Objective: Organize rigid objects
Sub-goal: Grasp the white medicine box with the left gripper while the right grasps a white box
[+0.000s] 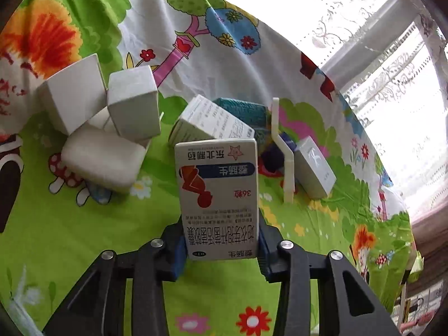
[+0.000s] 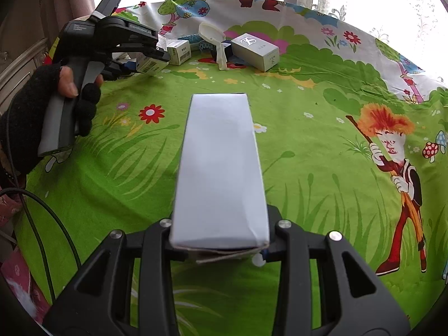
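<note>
A white medicine box [image 1: 217, 184] with a red figure and a blue band stands upright between the blue pads of my left gripper [image 1: 221, 240], which is shut on its lower end. It hangs over the green cartoon tablecloth [image 1: 84, 238]. In the right wrist view the same gripper shows at the upper left, carried by a gloved hand [image 2: 42, 103]. My right gripper [image 2: 219, 240] is shut on the near end of a long plain white box [image 2: 218, 162], which points away over the cloth.
Three plain white boxes [image 1: 131, 103] are piled at the left. Behind the medicine box lie a printed carton [image 1: 207, 123], a teal item [image 1: 240, 109], a white plastic spoon [image 2: 212, 36] and a white logo box [image 2: 256, 50]. A lace-curtained window [image 1: 392, 70] lies beyond.
</note>
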Motion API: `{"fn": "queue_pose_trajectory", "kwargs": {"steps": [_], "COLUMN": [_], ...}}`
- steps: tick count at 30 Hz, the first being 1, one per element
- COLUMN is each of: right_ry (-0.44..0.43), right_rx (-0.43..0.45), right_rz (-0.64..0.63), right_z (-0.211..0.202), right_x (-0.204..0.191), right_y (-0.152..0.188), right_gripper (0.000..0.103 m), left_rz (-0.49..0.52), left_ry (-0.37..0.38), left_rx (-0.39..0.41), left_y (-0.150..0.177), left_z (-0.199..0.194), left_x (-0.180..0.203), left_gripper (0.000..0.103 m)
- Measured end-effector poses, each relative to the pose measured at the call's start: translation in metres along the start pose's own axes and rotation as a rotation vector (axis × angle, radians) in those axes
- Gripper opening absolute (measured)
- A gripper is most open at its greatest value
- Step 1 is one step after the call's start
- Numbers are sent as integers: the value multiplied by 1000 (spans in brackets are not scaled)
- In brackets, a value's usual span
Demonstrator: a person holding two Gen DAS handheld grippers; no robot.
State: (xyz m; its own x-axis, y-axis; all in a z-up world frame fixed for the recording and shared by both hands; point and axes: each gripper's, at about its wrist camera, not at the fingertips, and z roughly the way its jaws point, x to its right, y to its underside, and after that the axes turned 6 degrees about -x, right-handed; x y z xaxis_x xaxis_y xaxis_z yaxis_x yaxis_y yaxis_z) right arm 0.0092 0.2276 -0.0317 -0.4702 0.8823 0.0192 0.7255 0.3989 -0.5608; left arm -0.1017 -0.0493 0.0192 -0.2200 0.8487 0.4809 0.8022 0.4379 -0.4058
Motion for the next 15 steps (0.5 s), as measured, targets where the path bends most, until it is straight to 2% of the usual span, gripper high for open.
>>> {"fn": "queue_pose_trajectory", "kwargs": {"steps": [2,3,6,8,9,12,15], "right_ry": [-3,-4,-3,-4,-7,-10,-2], "right_rx": [0,0,-1,-1,-1,-1,-1], "right_rz": [2,4,3,3,4,7,4], "right_z": [0,0,-1,-1,-1,-1,-1], "right_x": [1,1,1,1,2,1,1], "right_y": [0,0,0,0,0,0,0], "right_gripper": [39,39,39,39,39,40,39], "left_rz": [145,223,543,640,663,629,539], "left_ry": [-12,-42,-195,-252,-259,-281,-222], "left_rx": [-117,-150,-286,-343,-345,-307,-228], "left_y": [32,50,100,119,125,123,116], "left_z": [-20,-33,-55,-61,-64,-60,-59], "left_x": [5,7,15,11,6,0,-5], "left_gripper": [42,42,43,43,45,71,74]}}
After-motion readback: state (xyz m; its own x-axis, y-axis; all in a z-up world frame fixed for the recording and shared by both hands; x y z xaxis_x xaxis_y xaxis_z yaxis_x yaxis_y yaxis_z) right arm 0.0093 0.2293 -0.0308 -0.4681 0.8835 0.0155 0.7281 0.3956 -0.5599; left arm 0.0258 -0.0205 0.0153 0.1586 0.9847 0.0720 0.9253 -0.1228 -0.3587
